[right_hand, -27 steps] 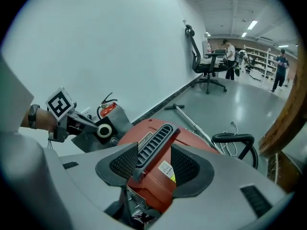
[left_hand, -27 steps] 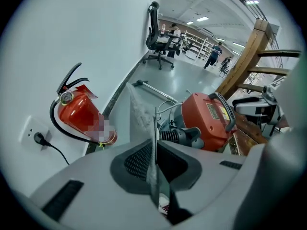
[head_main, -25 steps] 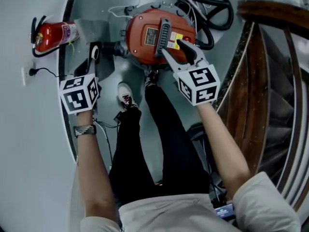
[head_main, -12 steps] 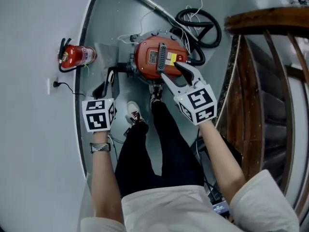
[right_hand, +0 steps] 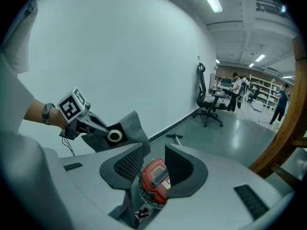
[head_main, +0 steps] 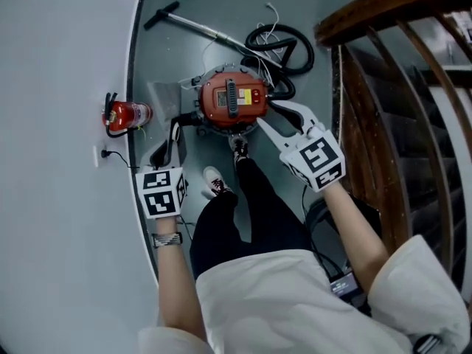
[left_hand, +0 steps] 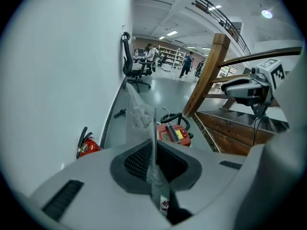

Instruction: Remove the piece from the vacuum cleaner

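The red vacuum cleaner (head_main: 232,98) stands on the grey floor far below, also visible in the left gripper view (left_hand: 173,134). My left gripper (head_main: 171,150) is shut on a grey dust bag (left_hand: 139,111), which stands up between its jaws. In the right gripper view the bag (right_hand: 129,126) hangs from the left gripper with its dark collar and white ring (right_hand: 114,136) showing. My right gripper (head_main: 274,118) is open and its jaws have just been closing, with nothing between them. Through their gap the vacuum cleaner (right_hand: 156,175) shows on the floor.
A red fire extinguisher (head_main: 127,113) lies by the curved white wall (head_main: 59,124). A coiled black hose (head_main: 276,46) and a metal wand (head_main: 199,24) lie beyond the vacuum. A wooden stair rail (head_main: 383,87) runs along the right. The person's legs and shoe (head_main: 215,181) are below.
Both grippers have risen away from the vacuum, which now looks smaller and farther. The left one carries the bag up. The right jaws stand narrower than before.
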A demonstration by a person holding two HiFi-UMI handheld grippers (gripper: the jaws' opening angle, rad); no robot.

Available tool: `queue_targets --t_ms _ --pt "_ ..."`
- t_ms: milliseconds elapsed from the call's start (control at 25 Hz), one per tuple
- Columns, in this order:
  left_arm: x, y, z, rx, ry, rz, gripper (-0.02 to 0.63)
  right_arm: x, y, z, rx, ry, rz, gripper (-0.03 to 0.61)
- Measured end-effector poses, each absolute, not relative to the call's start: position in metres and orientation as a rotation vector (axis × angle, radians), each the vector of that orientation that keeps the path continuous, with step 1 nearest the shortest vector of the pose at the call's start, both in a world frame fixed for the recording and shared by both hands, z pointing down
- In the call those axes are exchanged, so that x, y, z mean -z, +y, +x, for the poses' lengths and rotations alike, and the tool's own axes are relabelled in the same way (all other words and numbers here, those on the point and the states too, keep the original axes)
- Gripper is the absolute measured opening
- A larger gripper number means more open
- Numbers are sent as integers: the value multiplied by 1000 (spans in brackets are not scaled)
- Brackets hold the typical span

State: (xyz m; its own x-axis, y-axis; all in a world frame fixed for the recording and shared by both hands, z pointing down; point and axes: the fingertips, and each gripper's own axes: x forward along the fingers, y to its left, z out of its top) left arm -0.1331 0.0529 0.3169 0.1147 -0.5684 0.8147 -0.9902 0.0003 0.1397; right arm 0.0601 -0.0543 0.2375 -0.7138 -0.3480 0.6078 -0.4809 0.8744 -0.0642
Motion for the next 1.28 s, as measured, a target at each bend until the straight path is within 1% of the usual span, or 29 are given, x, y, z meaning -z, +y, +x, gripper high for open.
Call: queue_targets --t_ms 160,520,880,1280 --pt "-273 53 -119 -749 -1524 1741 31 -180 -53 69 -222 -2484 648 109" --pt "-180 47 -100 -708 -1529 1898 31 -74 -47 79 -142 -2604 684 51" --pt "-107 45 -74 -687 -1526 2035 31 11 -42 91 -55 -2652 767 48" --pt "-16 34 -89 -671 -1636 2178 31 84 -27 83 79 -2719 804 48"
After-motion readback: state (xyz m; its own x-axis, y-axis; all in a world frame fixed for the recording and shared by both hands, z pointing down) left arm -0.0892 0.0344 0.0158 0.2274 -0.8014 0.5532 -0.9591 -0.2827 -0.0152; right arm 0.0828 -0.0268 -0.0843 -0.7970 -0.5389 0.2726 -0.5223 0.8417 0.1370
